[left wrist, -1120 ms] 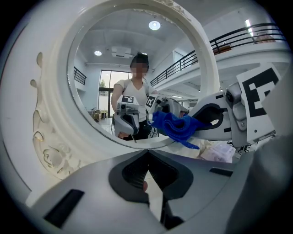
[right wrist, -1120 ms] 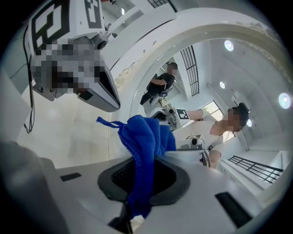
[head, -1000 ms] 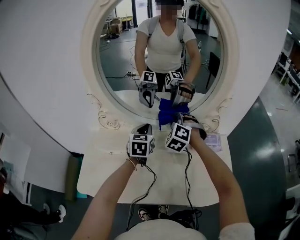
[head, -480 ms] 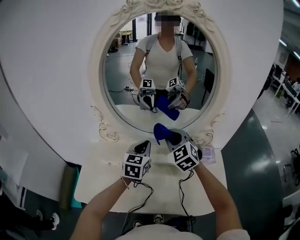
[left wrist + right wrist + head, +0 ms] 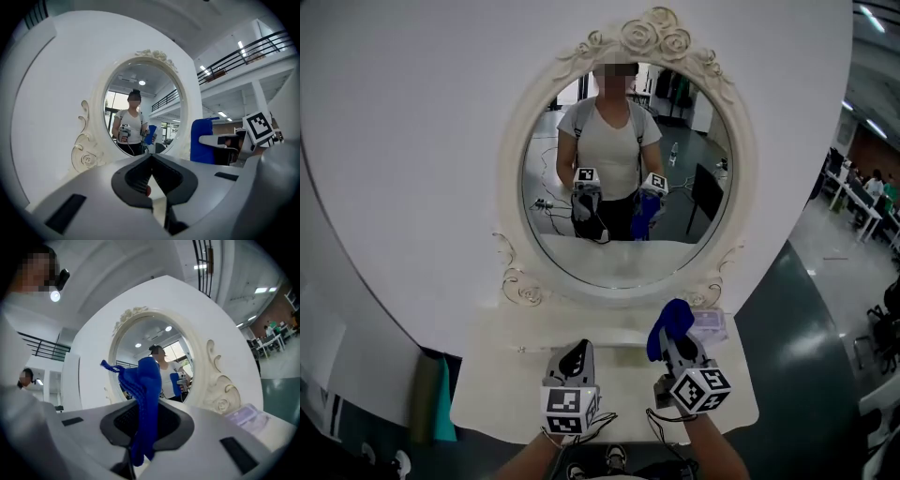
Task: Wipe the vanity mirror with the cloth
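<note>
A large white rounded back panel [image 5: 412, 169] is seen behind everything. The oval vanity mirror [image 5: 628, 244] is mounted upright on it, and its glass is ringed by a cream frame [image 5: 652, 37] carved with roses at the top and scrolls at the lower corners. A person in a white top, holding both grippers, is reflected in the glass. The white vanity table [image 5: 502, 384] is set below the mirror, against the panel.

The left gripper [image 5: 578, 352] is held low over the middle of the tabletop and is pointed toward the mirror. Its jaws are pressed together, with nothing caught between them, as the left gripper view shows [image 5: 151, 161]. The right gripper [image 5: 677, 343] is held just beside it, over the right part of the table. Its jaws are closed onto the blue cloth [image 5: 671, 321], which is pinched by its middle and stands up above the tips in a bunched fold [image 5: 145, 394]. The cloth is kept in front of the lower right of the frame, apart from the glass. A pale lilac packet [image 5: 711, 325] is laid on the tabletop at the right, near the frame's scroll.
</note>
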